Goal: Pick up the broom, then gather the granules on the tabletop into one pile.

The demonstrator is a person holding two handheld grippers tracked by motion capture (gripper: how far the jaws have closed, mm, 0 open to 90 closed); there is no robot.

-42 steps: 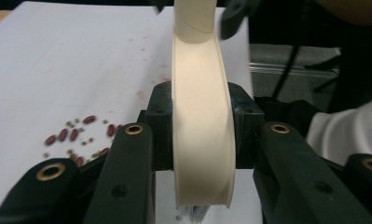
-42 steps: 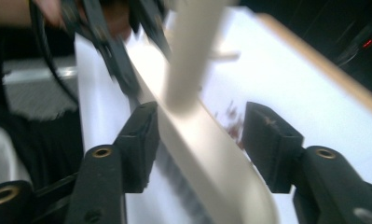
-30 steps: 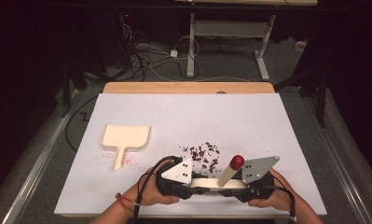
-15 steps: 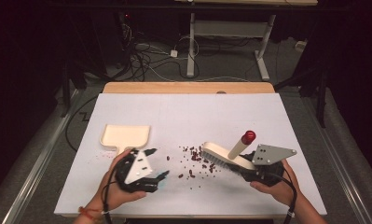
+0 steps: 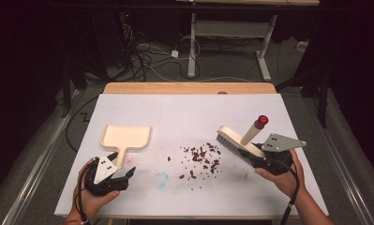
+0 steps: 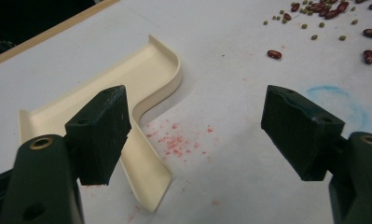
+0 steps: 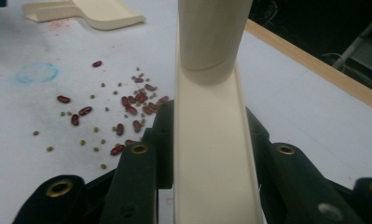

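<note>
A cream dustpan [image 5: 126,137] [image 6: 141,79] lies flat at the left of the white table, handle toward me. My left gripper [image 5: 123,164] [image 6: 197,126] hovers at the handle's end. Its jaws have just opened wide; the handle lies just inside the left jaw, untouched. Red beans [image 5: 201,157] [image 7: 132,109] and small green ones are scattered mid-table. My right gripper [image 5: 259,157] [image 7: 211,135] is shut on the cream back of a brush [image 5: 238,140] [image 7: 211,140] with a red-tipped handle, right of the beans.
A blue ring mark [image 5: 161,179] and pink stains sit on the white sheet [image 5: 189,112] between dustpan and beans. The wooden table edge [image 5: 189,87] runs along the back. Cables and desk legs stand on the dark floor beyond.
The left gripper let go of the brush, opened and moved left to the dustpan handle. The right gripper carried the brush right, away from the front edge.
</note>
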